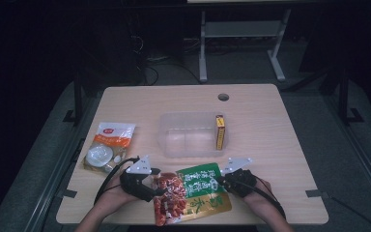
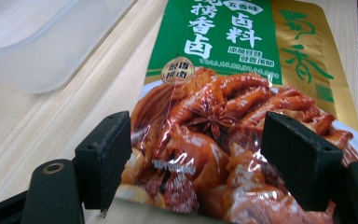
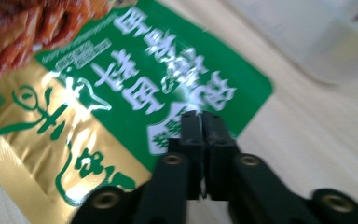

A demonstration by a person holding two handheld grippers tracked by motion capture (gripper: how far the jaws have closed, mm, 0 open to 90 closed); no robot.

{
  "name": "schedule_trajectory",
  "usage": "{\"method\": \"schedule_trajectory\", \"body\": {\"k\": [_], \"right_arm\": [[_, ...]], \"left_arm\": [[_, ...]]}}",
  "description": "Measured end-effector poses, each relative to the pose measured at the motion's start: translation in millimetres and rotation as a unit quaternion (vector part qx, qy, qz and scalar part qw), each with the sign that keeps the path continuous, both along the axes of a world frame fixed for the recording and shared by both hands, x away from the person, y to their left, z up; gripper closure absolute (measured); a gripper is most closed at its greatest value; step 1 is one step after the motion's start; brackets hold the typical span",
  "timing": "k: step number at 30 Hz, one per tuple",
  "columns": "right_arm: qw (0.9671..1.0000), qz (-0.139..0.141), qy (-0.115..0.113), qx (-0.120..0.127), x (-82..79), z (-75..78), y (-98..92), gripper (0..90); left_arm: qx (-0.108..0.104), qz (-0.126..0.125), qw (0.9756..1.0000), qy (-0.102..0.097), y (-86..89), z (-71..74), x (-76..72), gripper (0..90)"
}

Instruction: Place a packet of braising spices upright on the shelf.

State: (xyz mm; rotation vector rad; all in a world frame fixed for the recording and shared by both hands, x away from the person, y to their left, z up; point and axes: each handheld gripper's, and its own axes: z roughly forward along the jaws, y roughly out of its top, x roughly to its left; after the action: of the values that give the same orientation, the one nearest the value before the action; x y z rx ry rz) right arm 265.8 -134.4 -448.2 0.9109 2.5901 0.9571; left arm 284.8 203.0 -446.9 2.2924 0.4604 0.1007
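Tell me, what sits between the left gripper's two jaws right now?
The red end of the snack pouch lies between the open left gripper's jaws, seen in the left gripper view.

Green, gold and red seasoning packet (image 1: 193, 192) lies flat at the table's (image 1: 270, 145) near edge, left gripper (image 1: 147, 186) at its red end, right gripper (image 1: 232, 180) at its green end. Clear plastic tub (image 1: 183, 137) at centre holds a yellow box (image 1: 219, 132); white-and-orange bag (image 1: 108, 145) near left edge

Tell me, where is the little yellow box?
In the high view, the yellow box stands inside the clear plastic tub at the middle of the table, against the tub's right wall, just beyond the green snack bag.
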Motion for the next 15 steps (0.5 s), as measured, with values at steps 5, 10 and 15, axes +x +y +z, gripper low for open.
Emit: {"method": "schedule_trajectory", "body": {"k": [5,10,15], "right_arm": [[0.9996,-0.017,-0.013,0.020,2.3,3.1,-9.5,69.0],[0.9991,-0.023,-0.010,0.034,3.5,3.6,-14.7,56.8],[0.9991,-0.026,-0.006,0.033,4.8,0.4,-17.4,41.5]], "left_arm": [[-0.002,-0.010,0.9999,-0.001,-9.8,-1.6,5.0,23.1],[-0.012,-0.013,0.9998,0.000,-15.8,-2.8,10.5,22.8],[-0.014,-0.020,0.9997,0.005,-22.1,-3.6,17.7,21.8]]}}
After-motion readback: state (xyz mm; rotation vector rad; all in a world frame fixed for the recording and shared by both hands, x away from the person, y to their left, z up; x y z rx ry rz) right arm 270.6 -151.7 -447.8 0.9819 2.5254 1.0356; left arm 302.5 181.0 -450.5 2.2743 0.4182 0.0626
